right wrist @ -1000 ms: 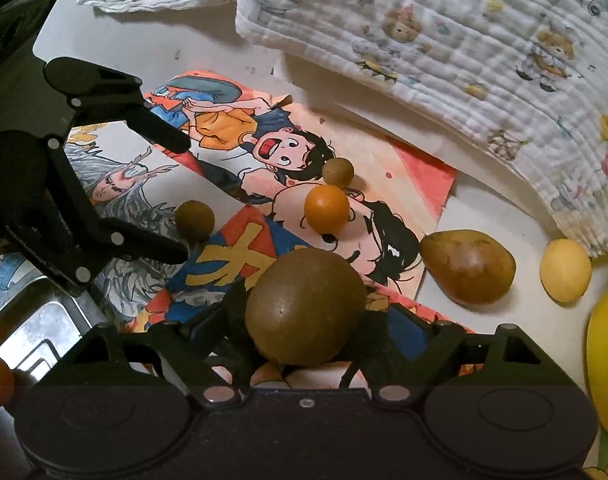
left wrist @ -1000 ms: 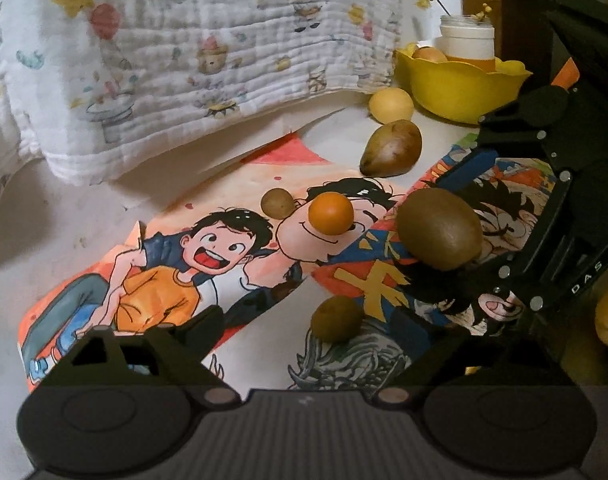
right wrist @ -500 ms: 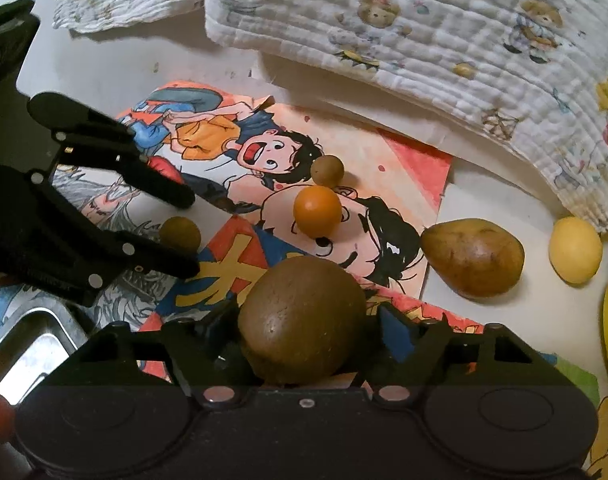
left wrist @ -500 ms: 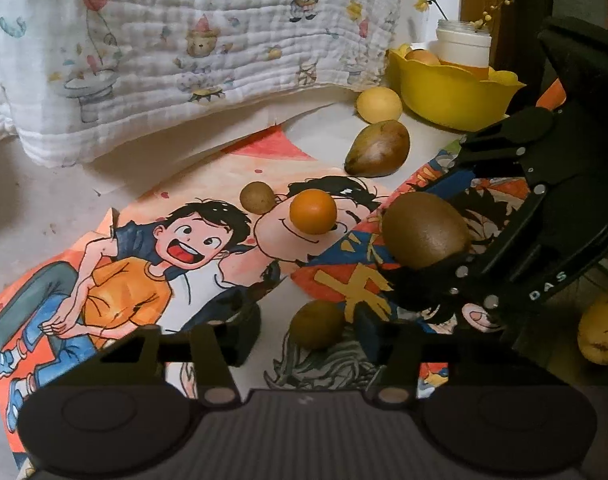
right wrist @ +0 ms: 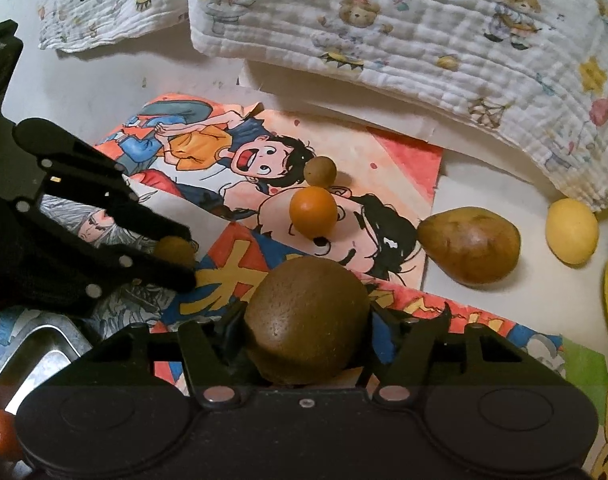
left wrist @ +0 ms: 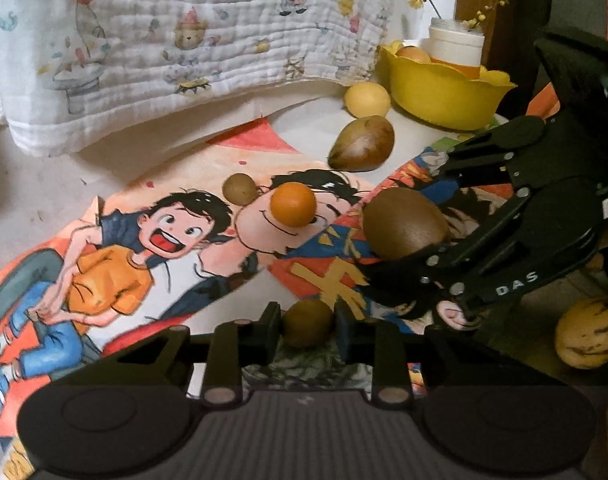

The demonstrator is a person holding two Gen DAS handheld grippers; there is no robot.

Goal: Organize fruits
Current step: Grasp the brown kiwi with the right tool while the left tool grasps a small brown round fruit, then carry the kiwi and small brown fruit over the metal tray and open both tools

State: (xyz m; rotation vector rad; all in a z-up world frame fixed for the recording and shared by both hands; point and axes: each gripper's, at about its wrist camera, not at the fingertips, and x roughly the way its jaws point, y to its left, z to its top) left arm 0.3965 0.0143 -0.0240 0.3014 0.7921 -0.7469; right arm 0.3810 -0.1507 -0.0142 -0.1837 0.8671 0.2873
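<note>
My left gripper (left wrist: pixel 307 328) is shut on a small round brown fruit (left wrist: pixel 307 322) that rests on the cartoon poster (left wrist: pixel 116 280). The right wrist view shows the same gripper (right wrist: pixel 180 254) with that fruit (right wrist: pixel 175 249) pinched at its tips. My right gripper (right wrist: pixel 305 320) has a brown kiwi (right wrist: pixel 305 312) between its jaws, which are closing, and the pads touch its sides. In the left wrist view the kiwi (left wrist: pixel 403 224) sits between the right gripper's fingers. A small orange (left wrist: pixel 294 204) and another small brown fruit (left wrist: pixel 240 188) lie loose on the poster.
A brown pear-shaped fruit (left wrist: pixel 361 144) and a yellow fruit (left wrist: pixel 367 99) lie near a yellow bowl (left wrist: pixel 443 88) holding fruit and a white jar (left wrist: pixel 455 40). A printed blanket (left wrist: pixel 184 48) borders the far side. A metal tray (right wrist: pixel 36 352) with an orange fruit (right wrist: pixel 0 432) sits near left.
Both pairs of jaws have closed in: the left ones onto the small brown fruit, the right ones against the kiwi. Neither hand has shifted noticeably.
</note>
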